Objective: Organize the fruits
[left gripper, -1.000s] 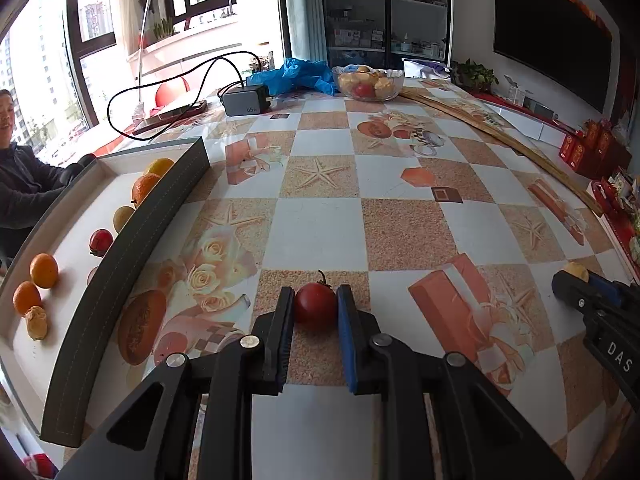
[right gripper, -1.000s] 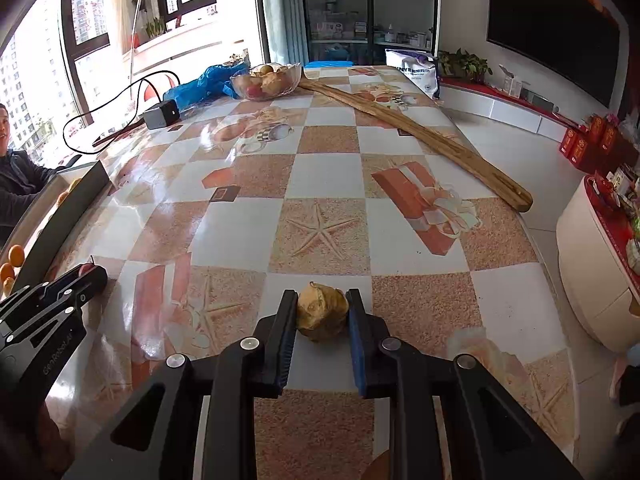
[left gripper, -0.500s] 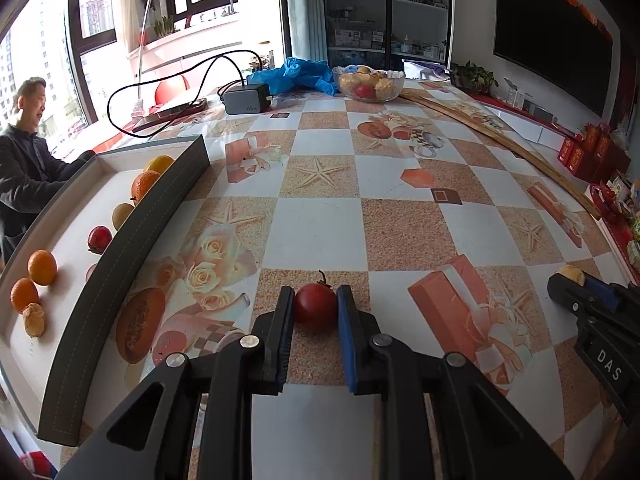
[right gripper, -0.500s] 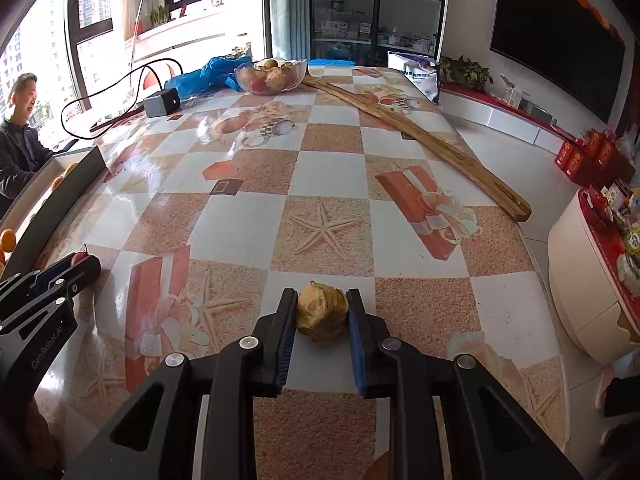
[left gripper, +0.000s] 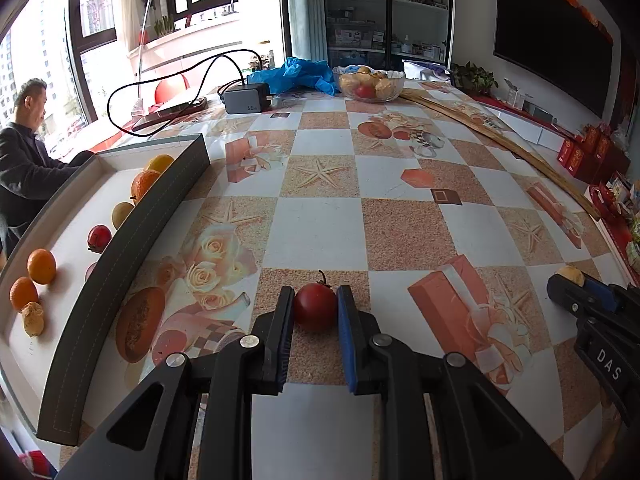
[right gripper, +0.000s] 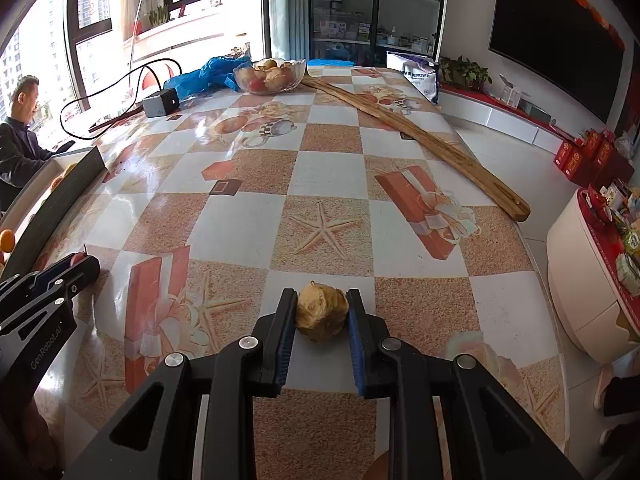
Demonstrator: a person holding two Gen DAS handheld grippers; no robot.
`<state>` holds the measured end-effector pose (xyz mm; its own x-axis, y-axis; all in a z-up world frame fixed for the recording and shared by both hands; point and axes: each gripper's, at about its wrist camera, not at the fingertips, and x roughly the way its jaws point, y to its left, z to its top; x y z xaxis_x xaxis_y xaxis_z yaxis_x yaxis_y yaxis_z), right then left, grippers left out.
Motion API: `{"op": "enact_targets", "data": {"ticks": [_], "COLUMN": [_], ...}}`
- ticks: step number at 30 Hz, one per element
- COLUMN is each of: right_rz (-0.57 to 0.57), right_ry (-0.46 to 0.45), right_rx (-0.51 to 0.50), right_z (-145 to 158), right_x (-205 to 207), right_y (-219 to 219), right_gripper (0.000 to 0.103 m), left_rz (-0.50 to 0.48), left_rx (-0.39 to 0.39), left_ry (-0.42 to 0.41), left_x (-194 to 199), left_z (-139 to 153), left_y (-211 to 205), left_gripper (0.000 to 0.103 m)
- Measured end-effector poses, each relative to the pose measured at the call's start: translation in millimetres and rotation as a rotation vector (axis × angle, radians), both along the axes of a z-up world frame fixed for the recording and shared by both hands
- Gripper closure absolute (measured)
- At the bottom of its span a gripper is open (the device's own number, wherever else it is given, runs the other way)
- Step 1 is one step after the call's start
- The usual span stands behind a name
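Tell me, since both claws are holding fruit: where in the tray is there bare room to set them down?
The tray is bare down its middle, between the oranges by the outer wall and the fruit along the inner wall, such as the red fruit. Its far end is bare too. The near left corner is crowded by two oranges and a tan fruit.

**Black grippers, blue pads**

Left gripper (left gripper: 315, 322): matte black linkage arms, silver round screws, blue ribbed pads inside. Right gripper (right gripper: 322, 324): same build; white "DAS" lettering on its side, "GenRobot.AI" on the left one.
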<state>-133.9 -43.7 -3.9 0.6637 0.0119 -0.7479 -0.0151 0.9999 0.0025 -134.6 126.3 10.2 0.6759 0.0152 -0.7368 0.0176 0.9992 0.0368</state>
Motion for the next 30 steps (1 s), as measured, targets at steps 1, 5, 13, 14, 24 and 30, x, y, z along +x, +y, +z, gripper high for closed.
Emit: {"op": "enact_targets", "data": {"ticks": [1,5,13,14,24,30], "right_rz": [-0.001,-0.002,-0.003,-0.003,-0.003,-0.003], "right_ry": [0.0,0.0,-0.001,-0.001,-0.003,-0.003], "right_rx": [-0.001,-0.007,0.025,0.031,0.059,0.058], "right_z": [0.0,0.1,0.2,0.3,0.3,0.3], "right_x": [0.0,0.1,-0.1,-0.3,-0.6,-0.5], "right_y": [-0.1,0.8,-0.7,-1.5,-3.8,-4.0], "right_gripper": [0.078,0.078,0.078,0.078,0.078,0.078], "left_rz": [0.0,0.0,0.0,0.0,0.0,0.0], "left_rx": [0.0,0.002,0.009,0.01,0.009,0.011], "left_ry": [0.0,0.0,-0.002,-0.002,-0.002,-0.002], "left_x": [0.0,0.0,0.1,0.1,0.1,-0.2], "left_z": [0.0,-0.1,-0.1,-0.1,0.1,0.1], "left_y": [0.1,-0.1,-0.5,-0.6,-0.3,-0.9], "left_gripper": [0.08,0.08,0.08,0.08,0.08,0.08]}}
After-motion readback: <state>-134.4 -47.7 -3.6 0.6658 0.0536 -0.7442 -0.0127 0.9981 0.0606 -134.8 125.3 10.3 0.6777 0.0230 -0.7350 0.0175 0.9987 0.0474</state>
